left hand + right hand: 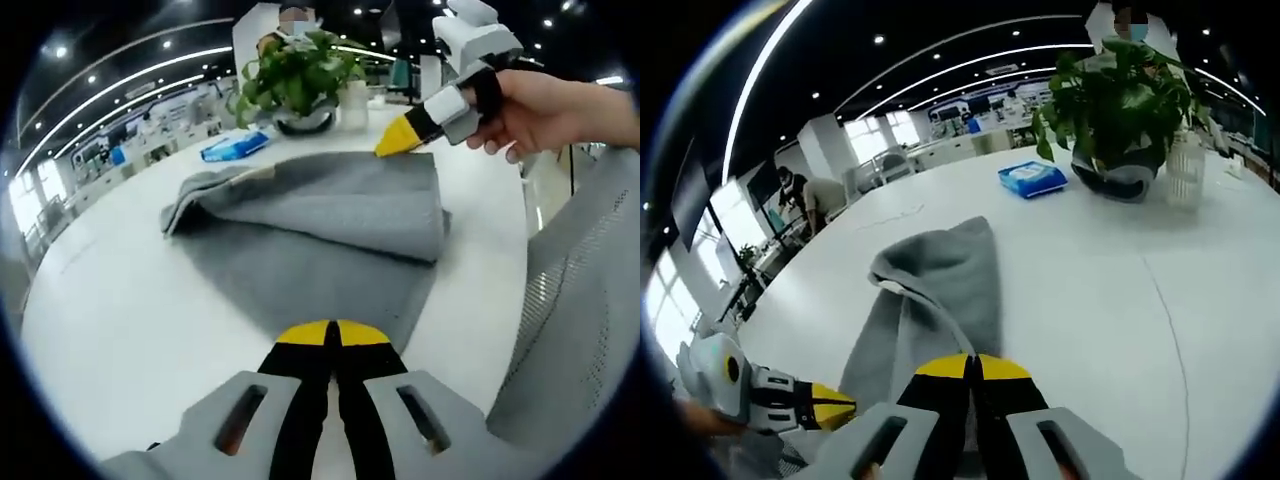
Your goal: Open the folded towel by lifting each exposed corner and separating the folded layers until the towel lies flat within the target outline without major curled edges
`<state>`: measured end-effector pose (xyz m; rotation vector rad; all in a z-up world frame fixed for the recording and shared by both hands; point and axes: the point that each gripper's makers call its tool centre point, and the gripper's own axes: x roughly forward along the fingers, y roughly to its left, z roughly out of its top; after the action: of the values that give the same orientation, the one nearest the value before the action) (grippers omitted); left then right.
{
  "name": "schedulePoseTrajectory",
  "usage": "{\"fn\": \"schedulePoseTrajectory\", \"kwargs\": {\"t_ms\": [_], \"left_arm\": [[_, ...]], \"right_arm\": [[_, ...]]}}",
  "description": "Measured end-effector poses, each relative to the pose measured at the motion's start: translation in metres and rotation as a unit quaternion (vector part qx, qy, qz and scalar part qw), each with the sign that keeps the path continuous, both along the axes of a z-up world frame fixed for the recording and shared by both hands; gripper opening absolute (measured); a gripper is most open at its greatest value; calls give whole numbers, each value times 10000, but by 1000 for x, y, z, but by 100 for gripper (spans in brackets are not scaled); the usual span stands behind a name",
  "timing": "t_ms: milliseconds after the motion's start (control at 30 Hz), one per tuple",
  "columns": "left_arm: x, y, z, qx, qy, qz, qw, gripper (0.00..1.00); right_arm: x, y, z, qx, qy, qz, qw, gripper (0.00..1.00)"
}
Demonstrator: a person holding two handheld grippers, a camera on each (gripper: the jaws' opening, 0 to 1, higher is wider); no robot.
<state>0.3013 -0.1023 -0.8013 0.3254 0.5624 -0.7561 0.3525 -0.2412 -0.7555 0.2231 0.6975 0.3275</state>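
The left gripper [333, 335], low centre, is pinching the towel's [330, 215] near edge (grey, partly folded); the right gripper [973, 368] is clamping its far corner.

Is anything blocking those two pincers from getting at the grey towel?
No. Both the left gripper and right gripper already sit at the towel, apparently pinching its edges. The plant and blue packet sit beyond it.

Grey towel [320, 225] lies on the white desk [120, 330], partly unfolded: an upper layer is folded back over the lower, with one corner apparently curled.
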Motion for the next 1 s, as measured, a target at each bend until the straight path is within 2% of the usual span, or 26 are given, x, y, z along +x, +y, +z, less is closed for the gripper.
{"fn": "schedulePoseTrajectory", "kwargs": {"t_ms": [67,133,500,633,833,1000], "left_arm": [[3,8,0,122,-60,93,9999,0],[6,15,0,82,24,307,9995,0],[18,41,-1,231,-19,779,9967,0],[21,49,-1,273,-11,946,9951,0],[25,63,0,537,-116,1133,9920,0],[28,73,0,503,-59,1342,9897,0]], "right_arm": [[-1,-5,-3,-126,25,41,9999,0],[-3,-14,-5,-245,43,-17,9997,0],[-10,-54,-8,-462,73,-412,9981,0],[-16,-62,-10,-264,171,-630,9975,0],[-24,-67,-13,-371,240,-642,9970,0],[-33,-74,-16,-271,236,-685,9970,0]]}}
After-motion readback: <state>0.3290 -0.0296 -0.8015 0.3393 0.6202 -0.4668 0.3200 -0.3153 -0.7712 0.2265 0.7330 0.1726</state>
